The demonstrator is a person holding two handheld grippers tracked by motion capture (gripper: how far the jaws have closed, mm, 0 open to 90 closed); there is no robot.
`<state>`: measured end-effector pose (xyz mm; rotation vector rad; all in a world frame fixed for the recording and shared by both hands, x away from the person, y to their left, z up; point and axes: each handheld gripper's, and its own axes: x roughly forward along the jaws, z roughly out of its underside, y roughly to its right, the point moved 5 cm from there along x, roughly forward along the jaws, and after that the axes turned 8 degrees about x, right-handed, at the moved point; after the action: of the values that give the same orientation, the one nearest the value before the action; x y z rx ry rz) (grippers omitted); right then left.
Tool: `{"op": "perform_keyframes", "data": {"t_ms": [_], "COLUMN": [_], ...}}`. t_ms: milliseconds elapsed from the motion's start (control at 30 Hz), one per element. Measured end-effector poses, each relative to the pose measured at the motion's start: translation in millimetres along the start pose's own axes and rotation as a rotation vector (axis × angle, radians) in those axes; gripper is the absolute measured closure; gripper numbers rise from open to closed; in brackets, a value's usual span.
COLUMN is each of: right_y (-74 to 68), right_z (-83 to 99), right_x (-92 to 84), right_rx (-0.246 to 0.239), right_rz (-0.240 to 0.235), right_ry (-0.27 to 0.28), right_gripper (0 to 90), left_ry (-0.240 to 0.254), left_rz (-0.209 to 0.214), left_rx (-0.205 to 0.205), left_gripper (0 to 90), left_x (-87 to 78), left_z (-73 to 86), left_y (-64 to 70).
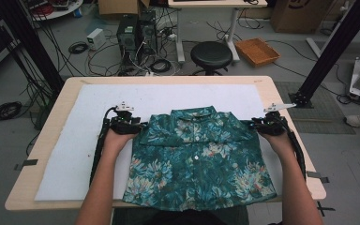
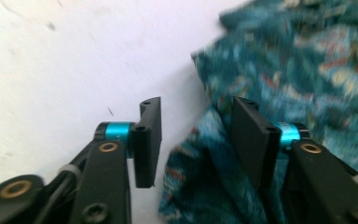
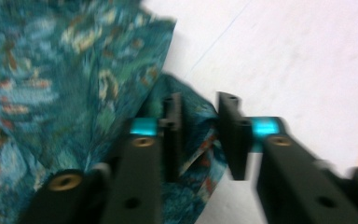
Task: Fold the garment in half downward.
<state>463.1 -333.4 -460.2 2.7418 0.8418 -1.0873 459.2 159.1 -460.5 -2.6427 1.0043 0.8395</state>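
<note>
Shirt (image 1: 199, 157) as landmark: teal floral button-up, lying face up on the white mat (image 1: 75, 136), collar toward the far edge, hem at the person's side, sleeves folded in near the shoulders.

Left of shirt: left gripper (image 1: 130, 125) sits at the shirt's left shoulder fold; in the left gripper view the jaws stand apart, with a bunched fold of fabric (image 2: 200, 177) in the gap; one jaw lies against the cloth, the other is clear of it over bare mat; so no clamp, cloth is loose between them.

Right of shirt: right gripper (image 1: 261, 125) at the shirt's right shoulder fold; right gripper view is blurred, but the jaws read as apart, narrower gap than the left, a tuck of fabric (image 3: 200, 126) between them; pads don't look pressed on it.

Judgement: sleeve folds just set down, both grips off.

Risks from here:
- cloth snagging on a jaw edge as either gripper backs away from the shirt; fold drags open; cause is fabric sitting in the gap
- uneven withdrawal; one side pulls, shirt skews on the mat, hem already close to the mat's near edge
- light fabric springs back once unpinned; folds at the shoulders relax
- re-closing now would pinch multiple layers, not one edge
</note>
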Motion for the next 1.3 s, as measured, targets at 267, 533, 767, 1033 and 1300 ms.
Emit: {"op": "perform_keyframes", "data": {"t_ms": [267,533,767,1033,1300], "right_y": [-11.1,-22.0,-25.6,-29.7,-31.8], "right_z": [-25.6,-39.4,-46.3,-42.8,-47.0], "right_x": [-3.6,34.8,58.5,60.7,52.4], "right_rx": [0.042,0.071,0.096,0.067,0.048], "right_rz": [-0.033,-0.073,-0.094,-0.136,-0.139], "right_ry": [0.058,0.008,-0.035,-0.063,-0.034], "right_gripper": [51.7,46.3,52.7,88.2,89.4], "left_ry": [0.014,-0.065,-0.11,-0.085,-0.045], "left_rz": [0.019,0.05,0.043,0.108,0.139], "left_rx": [-0.065,-0.07,-0.072,-0.05,-0.04], "left_gripper": [37.9,32.9,34.4,81.1,86.6], "left_x": [9.8,35.7,52.3,49.1,37.2], "left_z": [-5.8,-17.1,-21.6,-23.1,-28.5], "left_y": [-2.5,2.9,7.8,14.6,13.7]}}
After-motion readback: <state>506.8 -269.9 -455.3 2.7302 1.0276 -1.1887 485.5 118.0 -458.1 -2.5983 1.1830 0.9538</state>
